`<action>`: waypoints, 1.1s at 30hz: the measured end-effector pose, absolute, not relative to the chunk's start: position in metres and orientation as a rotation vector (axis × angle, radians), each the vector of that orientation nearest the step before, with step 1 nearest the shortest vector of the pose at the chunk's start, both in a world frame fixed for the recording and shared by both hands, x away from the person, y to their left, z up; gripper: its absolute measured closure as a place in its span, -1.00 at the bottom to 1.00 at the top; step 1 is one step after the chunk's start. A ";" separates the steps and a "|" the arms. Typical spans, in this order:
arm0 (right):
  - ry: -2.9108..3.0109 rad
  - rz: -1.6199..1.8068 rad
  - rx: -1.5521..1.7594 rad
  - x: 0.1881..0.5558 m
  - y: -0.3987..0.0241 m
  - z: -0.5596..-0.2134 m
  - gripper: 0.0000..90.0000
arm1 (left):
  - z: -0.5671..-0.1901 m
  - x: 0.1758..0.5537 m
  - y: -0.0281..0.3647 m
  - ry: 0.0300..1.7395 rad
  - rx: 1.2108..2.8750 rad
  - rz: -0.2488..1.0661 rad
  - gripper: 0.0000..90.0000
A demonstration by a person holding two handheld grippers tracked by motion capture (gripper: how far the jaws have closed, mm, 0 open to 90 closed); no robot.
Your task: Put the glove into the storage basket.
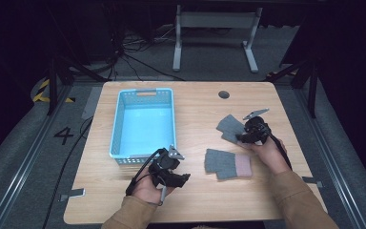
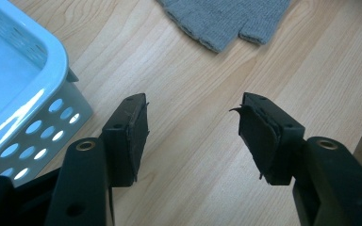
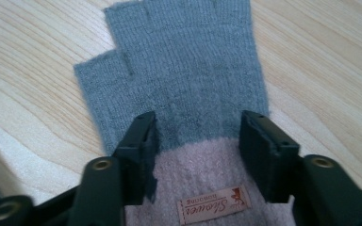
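Two grey fingerless gloves with pink cuffs lie flat on the wooden table. On the farther glove [image 1: 229,128] my right gripper [image 1: 246,138] points down at the cuff end. In the right gripper view its jaws stand apart on that glove [image 3: 193,70], astride the line where grey meets pink, with the fabric flat between them and a sewn label [image 3: 214,205] just behind; right gripper [image 3: 198,141] open. The nearer glove [image 1: 226,163] lies free. My left gripper [image 1: 183,177] rests by the basket's near corner, open over bare wood [image 2: 193,127], with the nearer glove [image 2: 226,19] ahead of it.
A light blue perforated basket [image 1: 143,93] stands at the table's left, its corner [image 2: 52,52] close beside my left jaw. A round cable hole [image 1: 224,94] sits near the far edge. Bare wood stretches between the basket and the gloves.
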State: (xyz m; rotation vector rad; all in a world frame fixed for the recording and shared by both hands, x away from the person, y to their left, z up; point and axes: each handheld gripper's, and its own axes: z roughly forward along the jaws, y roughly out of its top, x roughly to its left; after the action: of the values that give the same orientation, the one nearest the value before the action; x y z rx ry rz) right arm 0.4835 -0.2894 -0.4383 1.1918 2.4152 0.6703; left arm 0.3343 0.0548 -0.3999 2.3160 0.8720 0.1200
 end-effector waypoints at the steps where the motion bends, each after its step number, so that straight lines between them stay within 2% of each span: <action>1: 2.410 0.670 1.200 0.483 -0.289 -0.438 0.19 | -0.400 0.334 0.055 0.872 2.316 0.120 -0.04; 3: 2.398 0.661 1.200 0.482 -0.289 -0.437 0.41 | -0.400 0.334 0.055 0.871 2.316 0.118 -0.04; 4: 2.398 0.661 1.200 0.482 -0.289 -0.437 0.41 | -0.400 0.334 0.055 0.871 2.316 0.118 -0.04; 7: 2.373 0.669 1.198 0.480 -0.289 -0.438 0.61 | -0.400 0.335 0.055 0.871 2.315 0.118 -0.04; 12: 2.353 0.727 1.236 0.479 -0.295 -0.435 0.78 | -0.399 0.336 0.055 0.873 2.309 0.117 -0.04; 33: 2.303 0.905 1.218 0.451 -0.315 -0.393 0.78 | -0.394 0.341 0.045 0.832 2.308 0.106 -0.03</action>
State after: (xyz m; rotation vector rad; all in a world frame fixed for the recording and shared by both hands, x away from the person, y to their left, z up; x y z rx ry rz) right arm 0.4505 -0.3150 -0.3934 1.2182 2.3029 0.9055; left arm 0.3409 0.0451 -0.3940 2.3085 0.8323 0.1065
